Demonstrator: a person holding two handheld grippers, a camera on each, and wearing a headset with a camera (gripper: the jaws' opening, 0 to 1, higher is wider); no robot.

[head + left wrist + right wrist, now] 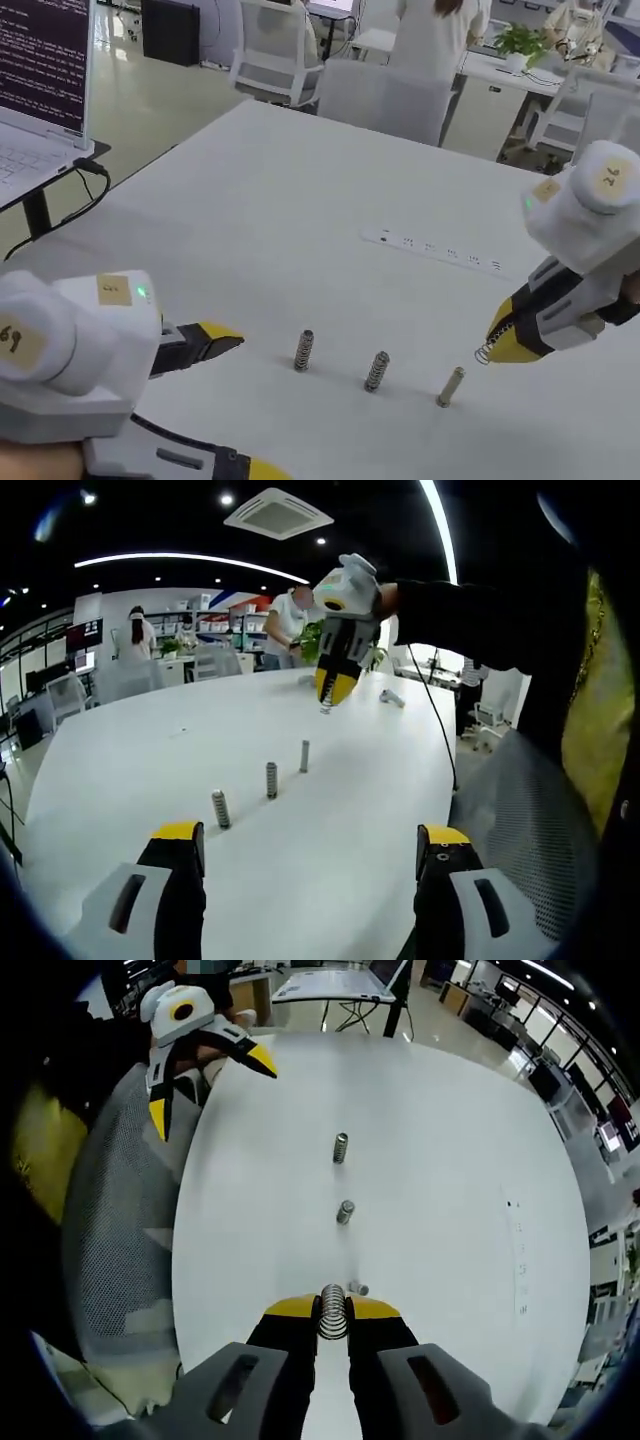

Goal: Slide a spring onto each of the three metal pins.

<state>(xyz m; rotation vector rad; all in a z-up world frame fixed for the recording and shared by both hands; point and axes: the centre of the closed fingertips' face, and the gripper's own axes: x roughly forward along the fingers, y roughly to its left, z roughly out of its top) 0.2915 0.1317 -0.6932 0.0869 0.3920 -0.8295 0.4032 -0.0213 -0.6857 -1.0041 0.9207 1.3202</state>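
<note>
Three metal pins stand in a row on the white table [260,220]. The left pin [304,350] and the middle pin [377,370] each carry a spring. The right pin [450,386] is bare. My right gripper [497,342] hovers just right of and above it, shut on a small spring [483,352]. In the right gripper view that spring [332,1312] is pinched between the yellow tips, with the bare pin [357,1287] just beyond. My left gripper [243,402] is open and holds nothing, left of the row; its jaws [310,835] stand wide apart before the pins.
A white power strip [440,250] lies on the table behind the pins. An open laptop [40,60] with a black cable [95,180] sits on a side stand at far left. Chairs [380,95] and people stand beyond the table's far edge.
</note>
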